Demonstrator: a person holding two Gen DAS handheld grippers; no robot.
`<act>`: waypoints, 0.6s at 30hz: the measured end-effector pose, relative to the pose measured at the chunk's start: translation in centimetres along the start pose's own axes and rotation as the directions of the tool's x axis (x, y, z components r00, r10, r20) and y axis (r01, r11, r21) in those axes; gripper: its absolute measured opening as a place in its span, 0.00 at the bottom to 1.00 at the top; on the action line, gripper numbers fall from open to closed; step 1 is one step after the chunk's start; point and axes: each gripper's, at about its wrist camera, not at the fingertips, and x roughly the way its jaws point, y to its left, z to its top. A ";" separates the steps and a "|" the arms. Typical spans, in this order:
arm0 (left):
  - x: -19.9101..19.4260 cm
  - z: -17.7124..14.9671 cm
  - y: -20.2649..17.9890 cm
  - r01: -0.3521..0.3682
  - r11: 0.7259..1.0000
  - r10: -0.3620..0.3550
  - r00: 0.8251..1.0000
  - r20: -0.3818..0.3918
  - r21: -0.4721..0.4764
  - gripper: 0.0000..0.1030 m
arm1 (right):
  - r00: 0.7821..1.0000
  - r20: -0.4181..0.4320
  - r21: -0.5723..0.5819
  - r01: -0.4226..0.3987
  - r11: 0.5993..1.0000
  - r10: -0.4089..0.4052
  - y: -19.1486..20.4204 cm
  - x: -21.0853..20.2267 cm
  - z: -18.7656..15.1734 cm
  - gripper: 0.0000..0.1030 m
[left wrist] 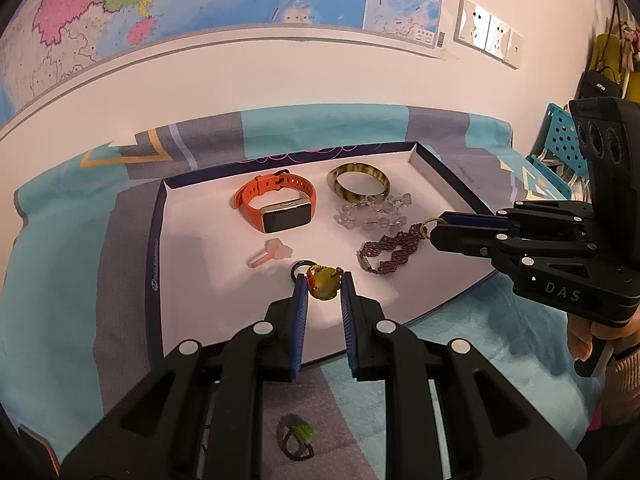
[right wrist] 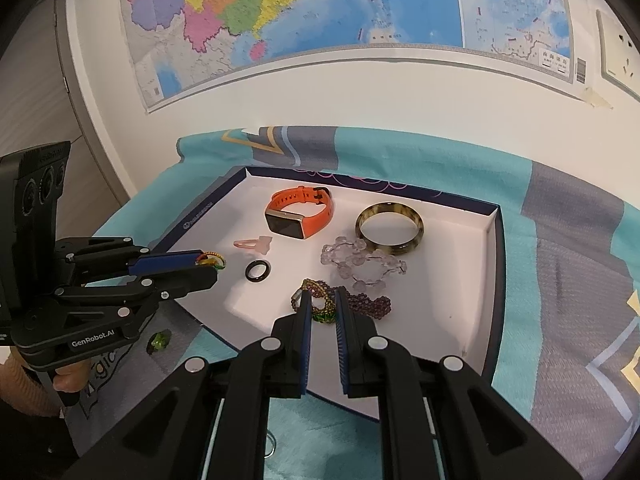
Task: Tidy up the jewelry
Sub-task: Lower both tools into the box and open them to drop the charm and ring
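Pendant [left wrist: 325, 285] clamped in left gripper [left wrist: 325, 280], cord ring [right wrist: 212, 260] leading. Right gripper [right wrist: 322, 300] clenched on green cord [right wrist: 324, 314]. Green bead [left wrist: 302, 434] below the tray [left wrist: 154, 264] clearest from left wrist.

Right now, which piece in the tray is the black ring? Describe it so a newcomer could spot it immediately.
Find the shallow white tray with navy walls on the teal cloth. Near its front left, just nearer than the pale pink hair clip, lies the black ring. It is the only small, plain, glossy black band; the other hoops are large or beaded.

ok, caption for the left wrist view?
Left hand-held gripper pinches a yellow-green pendant over the tray beside a black ring; right hand-held gripper holds a gold cord.
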 end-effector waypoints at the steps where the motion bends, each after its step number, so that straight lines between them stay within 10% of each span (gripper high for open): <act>1: 0.2 0.0 0.1 -0.002 1.000 0.002 1.000 -0.002 -0.002 0.17 | 1.000 -0.001 0.001 0.000 1.000 0.000 0.0 0.1 0.0 0.10; 18: 1.7 0.0 0.8 -0.015 0.999 0.014 0.999 -0.033 -0.029 0.17 | 1.000 -0.029 0.010 0.004 1.000 -0.003 -0.4 1.5 0.3 0.10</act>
